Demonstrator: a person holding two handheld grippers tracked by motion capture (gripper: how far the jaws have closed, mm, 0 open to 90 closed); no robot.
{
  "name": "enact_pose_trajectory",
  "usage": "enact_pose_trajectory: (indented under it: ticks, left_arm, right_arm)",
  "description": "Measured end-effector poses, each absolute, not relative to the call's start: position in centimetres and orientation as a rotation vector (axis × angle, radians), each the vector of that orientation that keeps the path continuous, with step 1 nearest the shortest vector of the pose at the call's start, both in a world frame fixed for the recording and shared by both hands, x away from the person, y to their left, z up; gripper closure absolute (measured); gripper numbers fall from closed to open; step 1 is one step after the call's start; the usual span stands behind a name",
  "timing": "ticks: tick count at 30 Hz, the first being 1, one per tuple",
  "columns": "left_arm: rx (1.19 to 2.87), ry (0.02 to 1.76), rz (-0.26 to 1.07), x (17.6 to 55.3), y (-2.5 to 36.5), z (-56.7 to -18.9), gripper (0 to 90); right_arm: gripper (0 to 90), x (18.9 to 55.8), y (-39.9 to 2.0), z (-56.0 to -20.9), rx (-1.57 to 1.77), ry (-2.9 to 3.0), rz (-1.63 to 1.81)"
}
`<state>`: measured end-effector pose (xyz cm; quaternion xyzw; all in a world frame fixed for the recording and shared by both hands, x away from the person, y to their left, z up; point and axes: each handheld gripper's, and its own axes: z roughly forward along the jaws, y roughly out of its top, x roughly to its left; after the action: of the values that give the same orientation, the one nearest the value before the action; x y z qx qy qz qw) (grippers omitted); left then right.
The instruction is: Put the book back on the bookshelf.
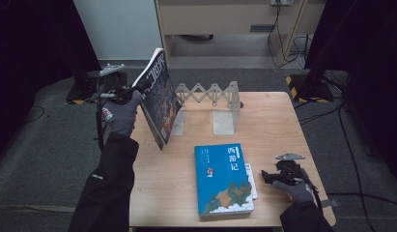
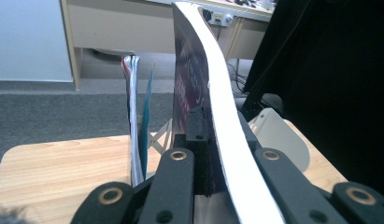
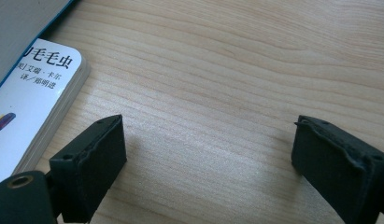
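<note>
Here the left gripper [image 1: 138, 89] is clamped on a dark book [image 1: 160, 99], lifted and tilted above the table's [image 1: 278, 125] far left, just left of the rack [image 1: 210, 96]. In the left gripper view its jaws pinch the book [image 2: 199, 84] by the page edge. At the near right, the right gripper [image 1: 269, 177] rests low over the wood, jaws apart and holding nothing, just beside a white book [image 3: 35, 93] lying under the blue book [image 1: 222, 176].
</note>
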<state>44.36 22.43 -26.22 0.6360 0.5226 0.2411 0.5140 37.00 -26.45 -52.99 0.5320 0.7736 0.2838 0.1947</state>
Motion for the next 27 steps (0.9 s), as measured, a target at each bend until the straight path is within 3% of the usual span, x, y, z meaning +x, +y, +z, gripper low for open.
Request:
enact_pose_trajectory:
  ticks: [27]
  left_arm:
    - [1.597,1.345,0.709,49.1,18.4,-29.5,82.0]
  right_arm:
    - [10.3,37.0,-26.4,-53.0,1.48,2.174,0.804]
